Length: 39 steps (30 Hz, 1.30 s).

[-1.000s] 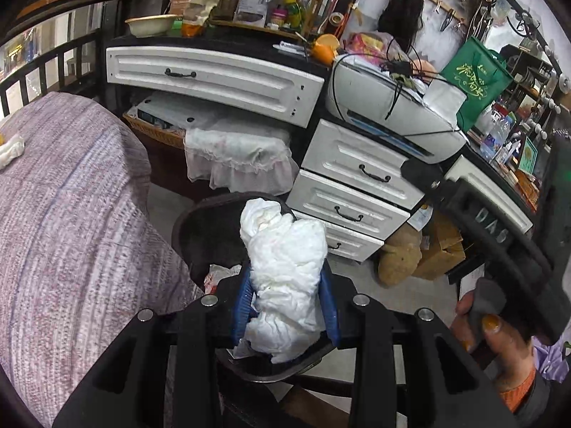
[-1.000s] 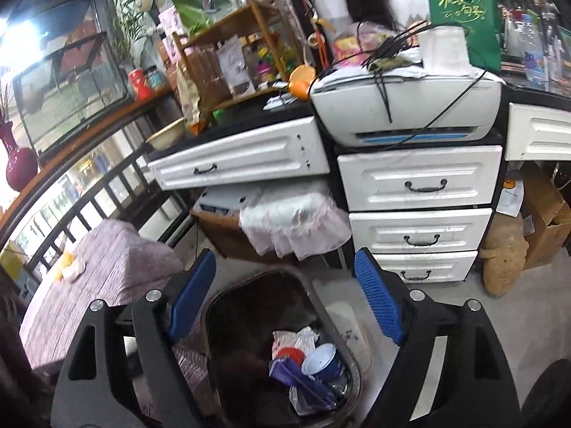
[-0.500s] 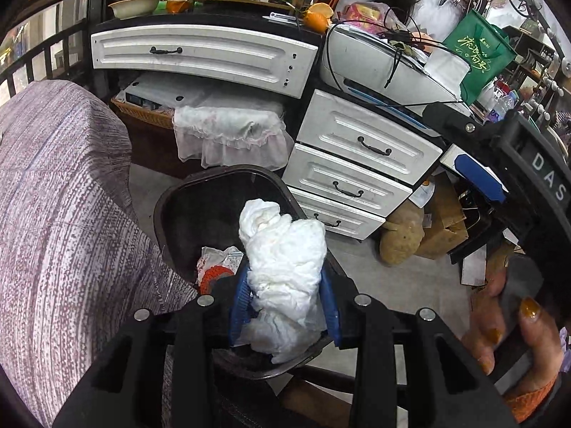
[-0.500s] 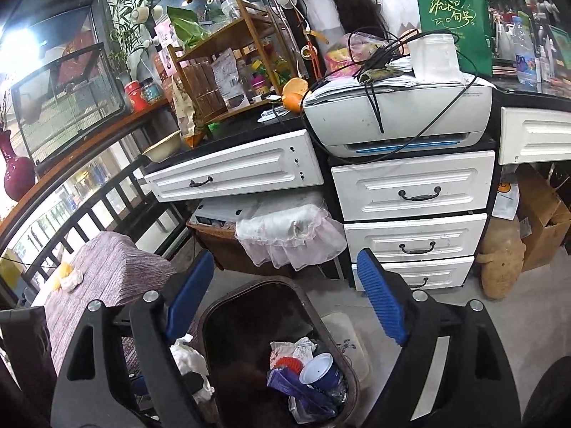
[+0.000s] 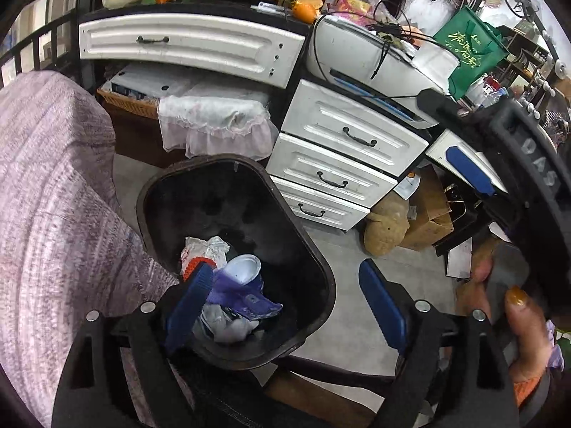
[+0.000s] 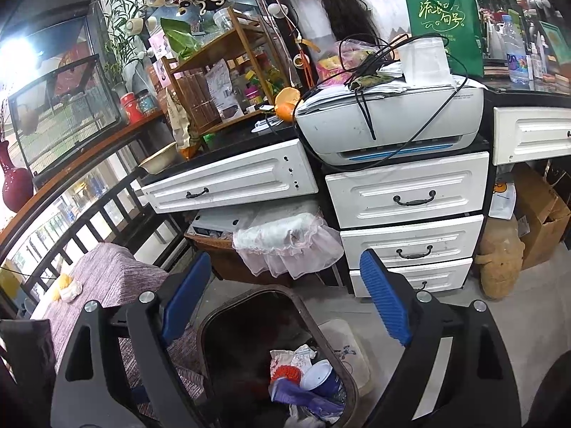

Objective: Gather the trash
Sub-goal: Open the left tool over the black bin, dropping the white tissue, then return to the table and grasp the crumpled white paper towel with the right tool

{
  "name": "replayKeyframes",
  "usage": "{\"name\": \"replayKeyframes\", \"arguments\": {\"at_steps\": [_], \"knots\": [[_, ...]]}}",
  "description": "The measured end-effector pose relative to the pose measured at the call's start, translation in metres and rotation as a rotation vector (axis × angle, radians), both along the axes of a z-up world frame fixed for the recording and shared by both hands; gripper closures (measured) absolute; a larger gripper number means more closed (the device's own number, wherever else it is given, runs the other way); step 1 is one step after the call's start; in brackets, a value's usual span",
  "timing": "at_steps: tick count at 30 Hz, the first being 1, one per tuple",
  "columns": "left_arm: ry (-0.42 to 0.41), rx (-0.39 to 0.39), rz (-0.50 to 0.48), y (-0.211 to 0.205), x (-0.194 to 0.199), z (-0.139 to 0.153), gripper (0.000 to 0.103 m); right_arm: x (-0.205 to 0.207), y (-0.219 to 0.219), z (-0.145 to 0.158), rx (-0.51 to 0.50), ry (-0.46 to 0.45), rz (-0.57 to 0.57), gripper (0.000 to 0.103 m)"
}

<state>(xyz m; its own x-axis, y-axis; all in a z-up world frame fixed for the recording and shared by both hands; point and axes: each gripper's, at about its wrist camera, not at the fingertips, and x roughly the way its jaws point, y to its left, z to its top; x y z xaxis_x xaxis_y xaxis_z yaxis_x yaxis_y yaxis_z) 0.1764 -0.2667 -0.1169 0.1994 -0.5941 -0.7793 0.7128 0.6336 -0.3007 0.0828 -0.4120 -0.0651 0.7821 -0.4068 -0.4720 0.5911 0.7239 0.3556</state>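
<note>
2 grippers hang over the dark trash bin (image 5: 310,246), my landmark. Left of it I see the purple-covered table (image 5: 46,214). My left gripper (image 5: 285,303) has just been opening, its blue pads now spread with nothing between them; the white tissue wad (image 5: 232,328) lies inside the bin beside a purple wrapper (image 5: 246,299) and a paper cup (image 5: 244,267). My right gripper (image 6: 285,306) is also released and empty. Behind the bin on the right stand 3 white drawers (image 6: 407,214) beneath a printer (image 6: 389,125).
</note>
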Motion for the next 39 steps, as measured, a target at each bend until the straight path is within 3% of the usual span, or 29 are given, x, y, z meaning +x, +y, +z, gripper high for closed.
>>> {"name": "replayKeyframes", "arguments": {"at_steps": [7, 11, 17, 21, 28, 33, 35, 39], "knots": [[-0.006, -0.055, 0.057, 0.027, 0.005, 0.028, 0.017, 0.008, -0.001, -0.003, 0.047, 0.004, 0.069, 0.013], [-0.026, -0.103, 0.092, 0.051, 0.013, 0.05, 0.014, 0.023, 0.005, -0.009, 0.085, 0.057, 0.165, 0.013], [-0.125, -0.119, 0.18, 0.099, 0.037, 0.076, 0.007, 0.059, 0.045, -0.008, 0.094, 0.154, 0.405, 0.013], [-0.165, -0.086, 0.262, 0.138, 0.06, 0.081, 0.005, 0.089, 0.082, -0.002, 0.066, 0.191, 0.576, 0.013], [-0.156, -0.017, 0.373, 0.212, 0.098, 0.078, 0.005, 0.15, 0.15, 0.005, 0.012, 0.231, 0.8, 0.013], [-0.275, 0.096, 0.406, 0.26, 0.113, 0.076, 0.005, 0.196, 0.194, 0.012, -0.054, 0.259, 0.905, 0.012], [-0.265, 0.093, 0.41, 0.279, 0.123, 0.074, 0.005, 0.217, 0.21, 0.013, -0.069, 0.267, 0.951, 0.012], [-0.204, 0.072, 0.54, 0.323, 0.153, 0.071, 0.005, 0.265, 0.247, 0.011, -0.112, 0.326, 1.056, 0.012]]}}
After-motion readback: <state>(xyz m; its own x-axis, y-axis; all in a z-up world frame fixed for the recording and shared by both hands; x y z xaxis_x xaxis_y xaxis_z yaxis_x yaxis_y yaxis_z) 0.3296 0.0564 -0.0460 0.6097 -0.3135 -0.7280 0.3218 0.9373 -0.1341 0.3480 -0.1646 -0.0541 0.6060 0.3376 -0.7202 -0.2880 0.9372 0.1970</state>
